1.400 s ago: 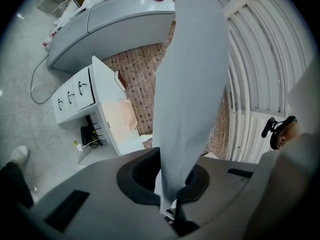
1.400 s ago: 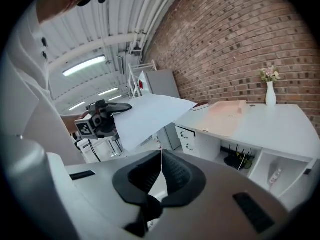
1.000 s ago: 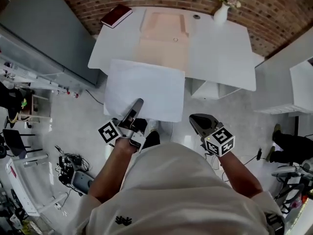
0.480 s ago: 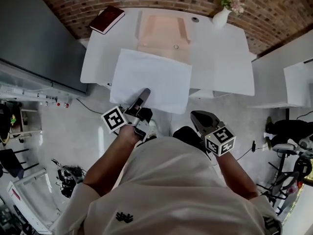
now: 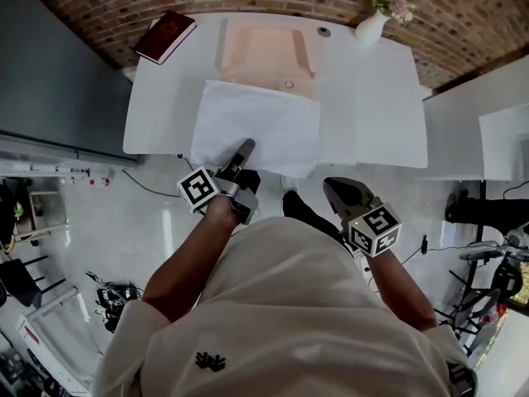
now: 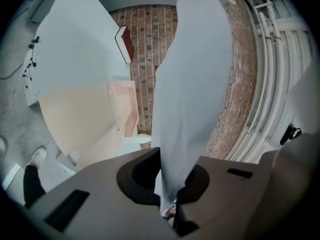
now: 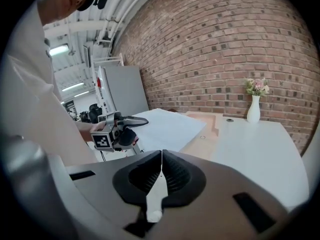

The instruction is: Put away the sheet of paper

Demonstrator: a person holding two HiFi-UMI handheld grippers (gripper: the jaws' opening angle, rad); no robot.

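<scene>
Left arm (image 5: 188, 259) stretched forward, left gripper (image 5: 245, 149) jaws clamped on sheet (image 5: 264, 122) edge, right arm (image 5: 403, 288) bent at the side, right gripper (image 5: 332, 186) held back, jaws together, empty

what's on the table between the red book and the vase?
A peach folder, plus a small dark disc nearer the vase; head view shows both.

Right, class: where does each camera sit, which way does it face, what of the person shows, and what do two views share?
Head view: on the person's head, steeply down at the table; torso, forearms, left gripper and right gripper show.
Left gripper view: on that gripper, along jaws shut on the sheet of paper; a shoe shows.
Right gripper view: on that gripper, along shut, empty jaws across the table; shirt shows.
Shared: head and right gripper views both show the vase.
</scene>
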